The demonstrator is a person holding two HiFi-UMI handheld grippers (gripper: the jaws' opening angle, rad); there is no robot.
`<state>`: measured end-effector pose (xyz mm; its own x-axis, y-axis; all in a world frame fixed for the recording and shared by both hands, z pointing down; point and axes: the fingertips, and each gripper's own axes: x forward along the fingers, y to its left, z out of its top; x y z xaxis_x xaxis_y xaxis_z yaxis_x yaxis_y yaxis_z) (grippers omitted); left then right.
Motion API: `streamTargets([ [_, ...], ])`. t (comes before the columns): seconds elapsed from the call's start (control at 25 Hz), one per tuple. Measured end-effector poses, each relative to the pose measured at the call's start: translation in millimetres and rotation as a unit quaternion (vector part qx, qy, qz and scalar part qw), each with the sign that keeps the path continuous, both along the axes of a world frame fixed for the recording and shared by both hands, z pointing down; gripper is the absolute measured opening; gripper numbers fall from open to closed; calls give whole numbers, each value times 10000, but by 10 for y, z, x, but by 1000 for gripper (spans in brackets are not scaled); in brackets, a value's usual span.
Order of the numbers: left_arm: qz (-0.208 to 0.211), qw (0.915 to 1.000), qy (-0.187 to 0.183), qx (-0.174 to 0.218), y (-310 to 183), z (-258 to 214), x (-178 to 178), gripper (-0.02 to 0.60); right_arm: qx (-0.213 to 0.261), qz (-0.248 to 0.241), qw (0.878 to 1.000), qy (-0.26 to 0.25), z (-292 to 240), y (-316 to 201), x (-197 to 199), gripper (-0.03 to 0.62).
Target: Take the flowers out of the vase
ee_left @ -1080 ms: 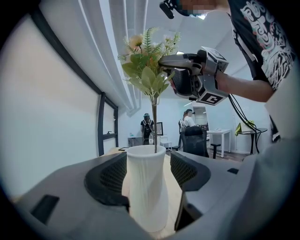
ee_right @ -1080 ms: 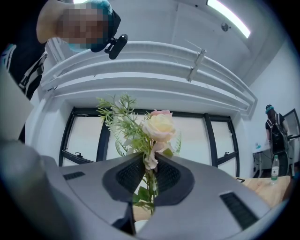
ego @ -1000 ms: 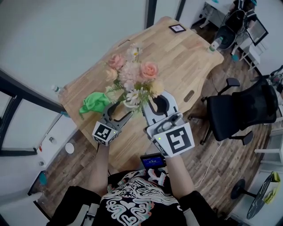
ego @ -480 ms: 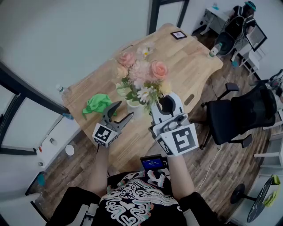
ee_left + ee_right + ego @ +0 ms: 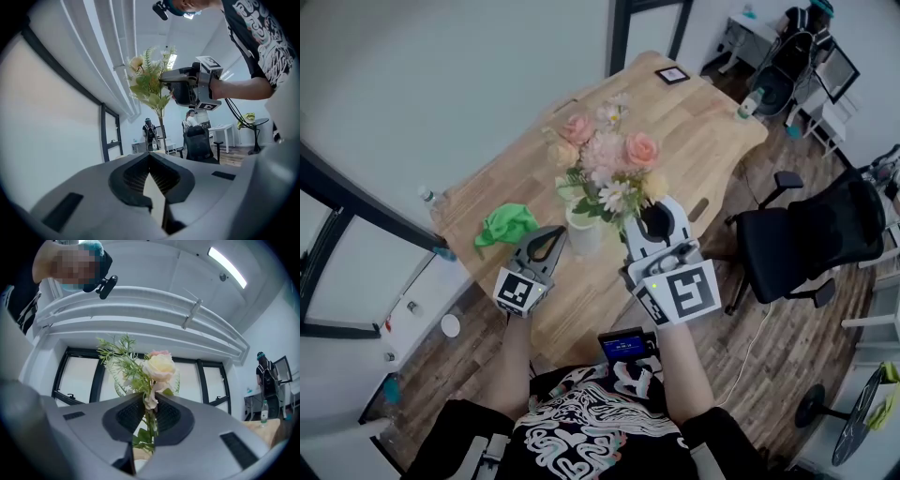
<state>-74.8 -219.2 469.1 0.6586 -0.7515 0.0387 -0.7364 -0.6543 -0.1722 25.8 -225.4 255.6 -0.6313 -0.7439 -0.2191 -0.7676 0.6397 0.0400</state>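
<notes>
Jaws on L gripper (image 5: pixel 553 234) now shut, were open; R gripper (image 5: pixel 656 212) holds flowers (image 5: pixel 609 159).

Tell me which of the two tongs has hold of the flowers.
The right tongs: their jaws are closed on the stems of the flowers. The left tongs are shut with jaws together and nothing between them.
</notes>
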Motion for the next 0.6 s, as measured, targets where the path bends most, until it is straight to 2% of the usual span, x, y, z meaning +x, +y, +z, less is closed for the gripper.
streamTargets([
  [0.28,-77,9999,-8,-122,-31,29,-41,3,-345,180,9992,-95,264,-95,127,52],
  [0.44,-87,9996,-211,-157,-20,115,-18,3,-564,313,9979,-93,480,-145,213,54],
  [0.6,-92,9995,-245,-203,-7,168,36,3,-850,396,9954,-199,729,-166,337,52],
])
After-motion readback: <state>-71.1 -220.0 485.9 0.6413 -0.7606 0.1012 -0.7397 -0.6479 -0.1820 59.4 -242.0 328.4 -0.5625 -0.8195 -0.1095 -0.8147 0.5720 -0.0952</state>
